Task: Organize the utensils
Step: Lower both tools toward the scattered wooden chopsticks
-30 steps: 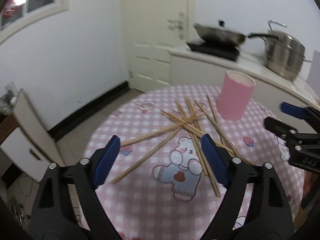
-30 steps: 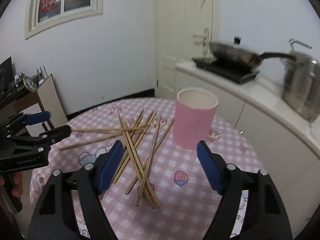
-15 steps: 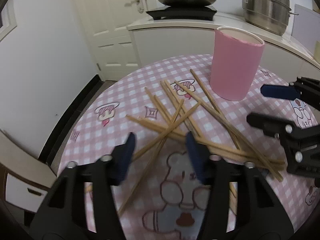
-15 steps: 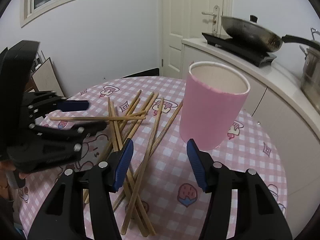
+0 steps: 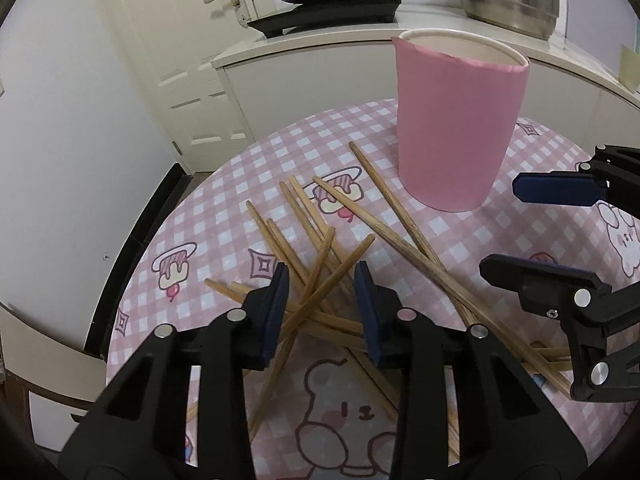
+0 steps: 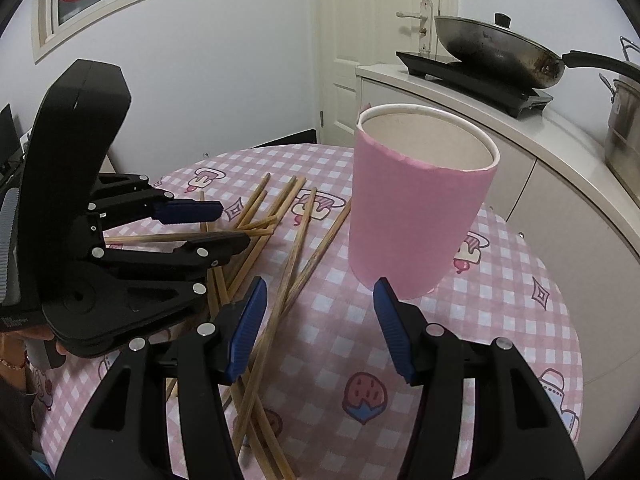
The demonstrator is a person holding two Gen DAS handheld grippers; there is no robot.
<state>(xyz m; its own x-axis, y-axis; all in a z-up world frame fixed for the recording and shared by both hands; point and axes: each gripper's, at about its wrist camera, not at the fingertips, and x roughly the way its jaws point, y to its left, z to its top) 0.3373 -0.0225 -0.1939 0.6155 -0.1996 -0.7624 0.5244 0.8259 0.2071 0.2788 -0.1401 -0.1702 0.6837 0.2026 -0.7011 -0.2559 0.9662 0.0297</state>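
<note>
Left gripper (image 5: 322,280) jaws closing round chopsticks (image 5: 316,276); contact unclear.

The left gripper (image 5: 322,280) has dropped toward the chopsticks (image 5: 320,264) near the table's left edge, its jaws closing around two crossed sticks, seemingly untouched. The right gripper (image 6: 320,300) neared the pink cup (image 6: 420,208).

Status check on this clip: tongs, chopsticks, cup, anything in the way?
Left tongs just closing around crossed chopsticks, pads not yet pressing. Right tongs open, empty, before the upright pink cup. Chopsticks all loose on the table; cup empty. Nothing blocking.
</note>
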